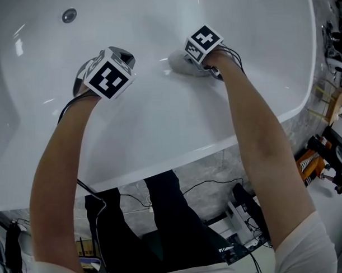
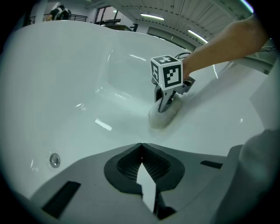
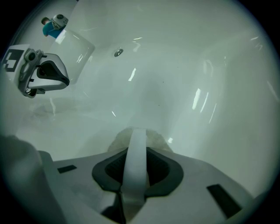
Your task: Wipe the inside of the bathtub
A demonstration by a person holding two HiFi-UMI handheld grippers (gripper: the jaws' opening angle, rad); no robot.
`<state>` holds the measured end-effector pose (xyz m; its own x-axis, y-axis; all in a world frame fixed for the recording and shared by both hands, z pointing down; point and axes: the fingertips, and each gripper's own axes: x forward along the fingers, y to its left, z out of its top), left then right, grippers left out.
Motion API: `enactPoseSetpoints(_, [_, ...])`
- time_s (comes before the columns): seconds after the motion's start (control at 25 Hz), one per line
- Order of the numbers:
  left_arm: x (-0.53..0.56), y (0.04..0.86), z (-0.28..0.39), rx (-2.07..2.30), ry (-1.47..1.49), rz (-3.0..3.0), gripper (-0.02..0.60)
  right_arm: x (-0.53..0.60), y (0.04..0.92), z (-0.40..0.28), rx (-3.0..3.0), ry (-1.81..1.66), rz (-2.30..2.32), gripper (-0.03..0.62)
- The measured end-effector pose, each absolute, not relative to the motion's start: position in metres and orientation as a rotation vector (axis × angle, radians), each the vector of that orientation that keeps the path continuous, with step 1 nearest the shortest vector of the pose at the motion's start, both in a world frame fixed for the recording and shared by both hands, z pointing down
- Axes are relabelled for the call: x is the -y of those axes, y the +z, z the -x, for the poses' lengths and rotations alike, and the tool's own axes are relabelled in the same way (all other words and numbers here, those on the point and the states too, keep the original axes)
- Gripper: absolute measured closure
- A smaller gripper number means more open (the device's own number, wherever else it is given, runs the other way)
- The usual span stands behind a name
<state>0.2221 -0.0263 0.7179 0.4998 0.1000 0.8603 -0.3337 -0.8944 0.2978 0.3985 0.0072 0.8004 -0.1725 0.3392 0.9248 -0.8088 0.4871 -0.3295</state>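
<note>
Showing a white bathtub (image 1: 159, 125) from above, the head view has the person's left forearm (image 1: 55, 182) and right forearm (image 1: 260, 130) reaching over the near rim into the basin.

Right hand-held gripper (image 2: 165, 100): jaws clamped on the white strap (image 3: 133, 162) of a pale, fluffy wiping pad (image 2: 160, 118). In the right gripper view the strap runs straight between the two dark ribbed jaw faces, and the fluffy body of the pad shows just beyond the tips. The wiping pad lies against the inner surface of the bathtub, on the sloping wall toward the person's right. The right marker cube (image 1: 203, 41) stands above it.

Left hand-held gripper (image 2: 141, 148): jaws together, tips meeting, with nothing between them. A thin wedge of white tub surface shows through the slit lower down. It sits to the left of the right hand-held gripper, near it but apart, with the left marker cube (image 1: 108, 78) facing up. Whether it touches the tub wall cannot be told.

A round metal fitting (image 1: 69, 15) sits in the tub wall at the far left, well apart from both tools. Bright streaks of ceiling light reflect off the glossy interior.

Outside the near rim are a grey stone-patterned surround (image 1: 217, 165), black cables (image 1: 206, 185) and the person's dark trousers (image 1: 174, 228). An orange-and-black tool (image 1: 313, 164) lies at the right edge.
</note>
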Motion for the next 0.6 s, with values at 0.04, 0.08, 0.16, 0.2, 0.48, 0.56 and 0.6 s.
enactPoseSetpoints(0.04, [0.027, 0.718, -0.216, 0.198, 1.375, -2.316, 0.571, -0.007, 0.8, -0.391, 1.404, 1.08, -0.443, 0.503])
enactPoseSetpoints(0.08, [0.028, 0.718, -0.209, 0.204, 1.379, -2.312, 0.571, -0.006, 0.8, -0.382, 1.41, 1.081, -0.439, 0.502])
enactPoseSetpoints(0.16, [0.032, 0.717, -0.196, 0.218, 1.384, -2.304, 0.571, -0.005, 0.8, -0.364, 1.424, 1.088, -0.43, 0.502])
enactPoseSetpoints(0.2, [0.034, 0.715, -0.19, 0.226, 1.385, -2.3, 0.571, -0.004, 0.799, -0.355, 1.431, 1.092, -0.426, 0.502])
enactPoseSetpoints(0.48, [0.043, 0.704, -0.145, 0.281, 1.377, -2.272, 0.571, 0.0, 0.794, -0.287, 1.474, 1.107, -0.386, 0.502])
enactPoseSetpoints(0.56, [0.041, 0.703, -0.134, 0.294, 1.376, -2.261, 0.571, 0.001, 0.793, -0.272, 1.485, 1.105, -0.379, 0.502])
enactPoseSetpoints(0.6, [0.041, 0.702, -0.13, 0.302, 1.377, -2.255, 0.571, 0.001, 0.792, -0.266, 1.492, 1.103, -0.378, 0.502])
